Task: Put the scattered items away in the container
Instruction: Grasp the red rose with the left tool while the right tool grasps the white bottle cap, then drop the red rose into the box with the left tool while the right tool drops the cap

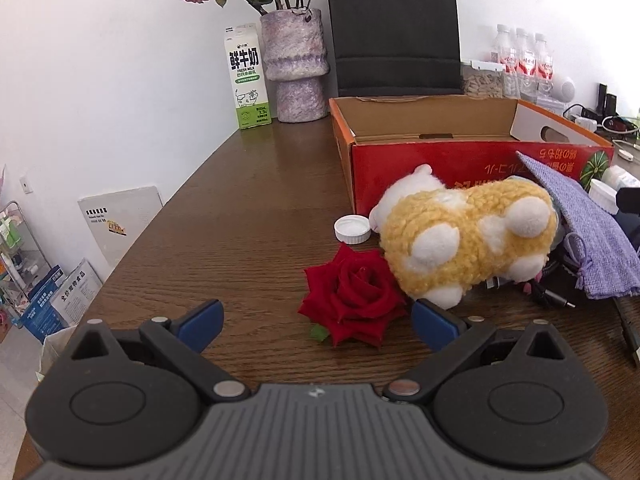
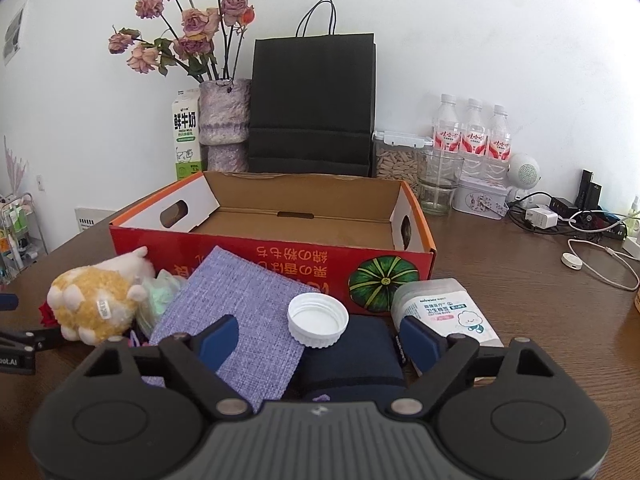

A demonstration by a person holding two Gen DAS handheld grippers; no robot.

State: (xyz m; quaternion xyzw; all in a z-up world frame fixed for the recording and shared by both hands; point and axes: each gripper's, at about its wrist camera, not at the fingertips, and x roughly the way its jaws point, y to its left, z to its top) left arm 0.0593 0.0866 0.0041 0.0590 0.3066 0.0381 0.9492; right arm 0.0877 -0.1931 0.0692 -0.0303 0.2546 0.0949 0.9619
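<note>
Wooden table (image 1: 248, 200), plush toy (image 1: 464, 240) hiding cables, pouch (image 2: 240, 312) cut off, both jaws released.

Far ahead of the left jaws and to their left, the milk carton (image 1: 247, 78) reads "鲜牛奶" in large characters, "FRESH MILK" below, and "3.3" on its green base. The red box (image 2: 280, 268), straight ahead of the right jaws, carries upside-down yellow characters beside a pumpkin picture. Just beyond the right jaw's tip, the white pack (image 2: 444, 312) says "COTTON BUDS". The bottles' (image 2: 472, 140) red labels are too small to read.
</note>
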